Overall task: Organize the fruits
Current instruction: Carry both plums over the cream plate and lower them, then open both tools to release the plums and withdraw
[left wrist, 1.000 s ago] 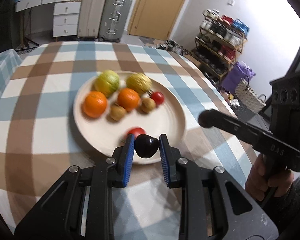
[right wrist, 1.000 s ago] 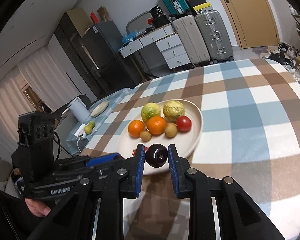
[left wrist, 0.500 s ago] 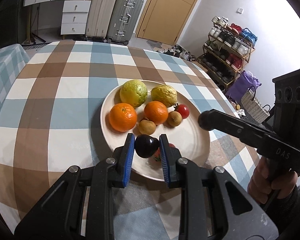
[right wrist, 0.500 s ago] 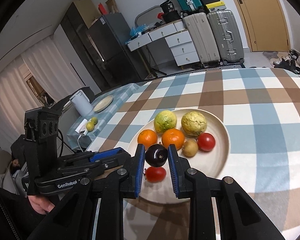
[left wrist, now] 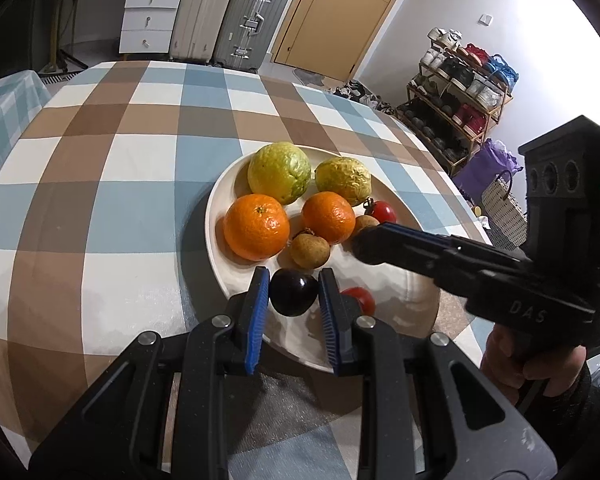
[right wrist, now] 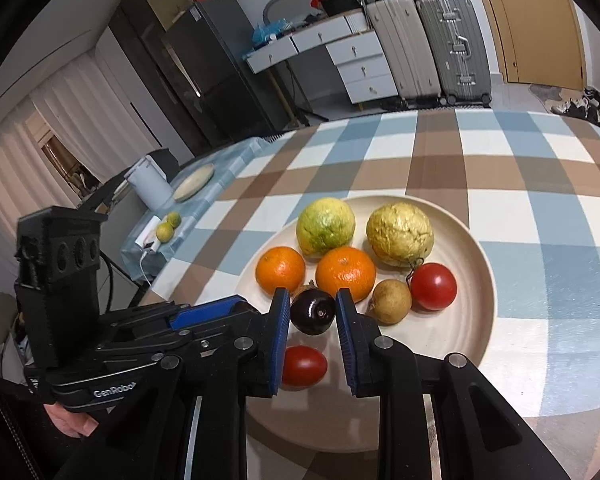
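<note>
My left gripper (left wrist: 294,290) is clenched on a dark plum (left wrist: 293,296), and it hangs just inside the plate (left wrist: 220,216) at its 6 o'clock rim. My right gripper (right wrist: 313,302) is clamped on a second plum (right wrist: 313,314), over the plate near 7 o'clock.

Only the left view catches the shoe rack (left wrist: 460,80) at 2 o'clock, and my right gripper cutting in from 3 across one brown fruit. Only the right view catches the kettle (right wrist: 148,184) and limes (right wrist: 165,232) out at 9 o'clock.

The count: one plate, two plums, two green fruits (left wrist: 279,172), two oranges (left wrist: 257,227), two brown fruits (left wrist: 310,250), two tomatoes (right wrist: 434,286).

A second ago both plums hung at the near rim. Now they're over the dish, and the plate looms closer.
</note>
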`<action>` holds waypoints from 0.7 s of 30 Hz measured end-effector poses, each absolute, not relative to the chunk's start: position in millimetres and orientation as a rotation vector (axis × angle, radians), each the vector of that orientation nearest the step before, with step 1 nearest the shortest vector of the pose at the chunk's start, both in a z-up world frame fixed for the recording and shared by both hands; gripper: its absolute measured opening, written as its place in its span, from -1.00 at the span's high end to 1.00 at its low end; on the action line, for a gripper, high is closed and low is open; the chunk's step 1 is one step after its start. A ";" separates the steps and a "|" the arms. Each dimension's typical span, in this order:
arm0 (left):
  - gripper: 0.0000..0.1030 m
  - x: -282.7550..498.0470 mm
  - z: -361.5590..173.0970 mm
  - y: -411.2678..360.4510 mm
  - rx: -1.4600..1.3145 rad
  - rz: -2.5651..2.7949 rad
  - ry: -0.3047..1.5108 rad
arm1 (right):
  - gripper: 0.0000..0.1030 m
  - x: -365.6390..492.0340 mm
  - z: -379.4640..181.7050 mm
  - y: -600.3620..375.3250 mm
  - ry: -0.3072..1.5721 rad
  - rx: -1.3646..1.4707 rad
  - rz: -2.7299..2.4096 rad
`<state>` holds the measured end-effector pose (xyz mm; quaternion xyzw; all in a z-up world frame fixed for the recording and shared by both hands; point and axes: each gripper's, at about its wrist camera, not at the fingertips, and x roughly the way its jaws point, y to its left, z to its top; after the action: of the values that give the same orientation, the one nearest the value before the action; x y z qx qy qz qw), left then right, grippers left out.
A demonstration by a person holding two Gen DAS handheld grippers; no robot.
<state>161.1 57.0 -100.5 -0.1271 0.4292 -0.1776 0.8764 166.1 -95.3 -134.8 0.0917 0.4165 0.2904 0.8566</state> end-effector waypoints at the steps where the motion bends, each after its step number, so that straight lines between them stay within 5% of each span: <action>1: 0.57 162.0 -101.2 57.1 -0.266 -0.370 0.897 | 0.54 167.6 -136.7 -94.1 0.880 0.190 0.611; 8: 0.57 166.8 -100.8 57.9 -0.275 -0.376 0.895 | 0.51 174.6 -142.5 -88.8 0.901 0.182 0.596; 14: 0.53 159.6 -90.4 56.4 -0.260 -0.370 0.878 | 0.25 170.3 -136.6 -97.2 0.874 0.221 0.598; 21: 0.04 141.5 -67.4 55.5 -0.252 -0.336 0.831 | 0.02 147.6 -114.9 -120.5 0.785 0.260 0.574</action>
<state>141.5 55.5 -67.4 -0.1213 0.4008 -0.1619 0.8936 147.6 -120.5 -114.9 0.1246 0.3760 0.2749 0.8761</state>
